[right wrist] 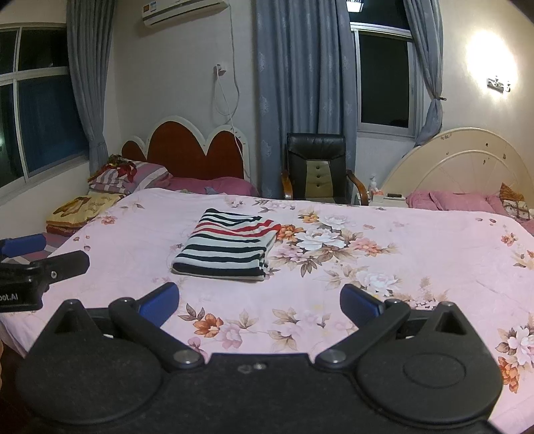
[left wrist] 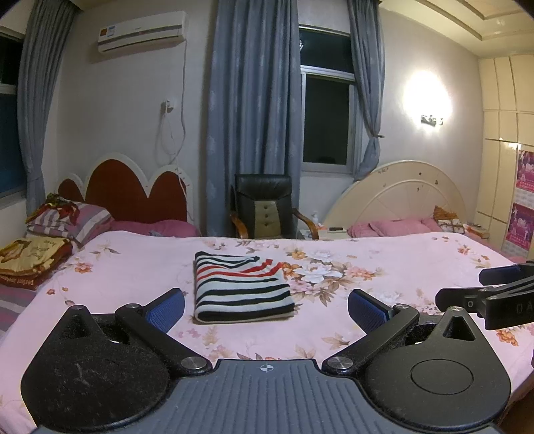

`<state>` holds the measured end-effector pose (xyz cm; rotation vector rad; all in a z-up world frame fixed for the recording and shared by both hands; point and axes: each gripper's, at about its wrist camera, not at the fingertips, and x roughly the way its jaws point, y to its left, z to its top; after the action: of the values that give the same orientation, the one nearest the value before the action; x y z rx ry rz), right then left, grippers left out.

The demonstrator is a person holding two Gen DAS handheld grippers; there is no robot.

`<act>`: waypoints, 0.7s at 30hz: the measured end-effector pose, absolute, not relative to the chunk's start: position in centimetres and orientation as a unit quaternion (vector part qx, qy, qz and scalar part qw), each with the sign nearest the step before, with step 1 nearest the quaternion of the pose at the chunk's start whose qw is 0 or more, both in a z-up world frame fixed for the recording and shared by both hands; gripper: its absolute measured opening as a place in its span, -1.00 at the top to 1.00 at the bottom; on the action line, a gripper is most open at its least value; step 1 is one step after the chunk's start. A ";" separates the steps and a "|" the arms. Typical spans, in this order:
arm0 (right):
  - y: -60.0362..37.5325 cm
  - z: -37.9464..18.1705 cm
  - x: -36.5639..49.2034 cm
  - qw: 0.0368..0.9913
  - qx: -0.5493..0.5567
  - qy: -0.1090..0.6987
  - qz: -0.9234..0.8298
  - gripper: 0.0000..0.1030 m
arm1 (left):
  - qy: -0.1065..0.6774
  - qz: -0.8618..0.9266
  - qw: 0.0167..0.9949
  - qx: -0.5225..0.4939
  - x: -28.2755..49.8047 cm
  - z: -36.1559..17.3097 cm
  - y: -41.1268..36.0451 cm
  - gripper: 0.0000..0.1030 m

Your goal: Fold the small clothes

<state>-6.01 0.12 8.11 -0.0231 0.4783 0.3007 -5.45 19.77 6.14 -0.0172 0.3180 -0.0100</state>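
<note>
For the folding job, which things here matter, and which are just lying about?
Part of the job:
- striped garment, folded, lying on the floral bedspread
- left gripper, jaws open, empty
- right gripper, jaws open, empty

Just lying about:
- black chair
- yellow folded blanket
- striped pillow
- pink pillows
- grey curtains
- air conditioner

Left gripper [left wrist: 266, 308] and right gripper [right wrist: 259, 298] side by side, jaws wide apart, seemingly level.
</note>
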 end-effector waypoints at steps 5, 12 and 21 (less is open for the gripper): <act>-0.1 8.2 -6.0 0.960 -0.012 0.235 0.148 -0.98 | 0.159 -0.007 0.987 -0.004 -5.3 6.3 19.5 -1.00; -0.3 8.3 -6.1 0.960 -0.012 0.236 0.148 -0.98 | 0.158 -0.007 0.987 -0.002 -5.4 6.2 19.5 -1.00; -0.7 8.1 -6.2 0.961 -0.007 0.236 0.145 -0.98 | 0.159 -0.009 0.987 0.002 -5.0 6.3 19.2 -1.00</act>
<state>-6.19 -0.66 8.05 -0.0149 0.4779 0.2945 -4.97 19.21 6.28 0.0038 0.3188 -0.0183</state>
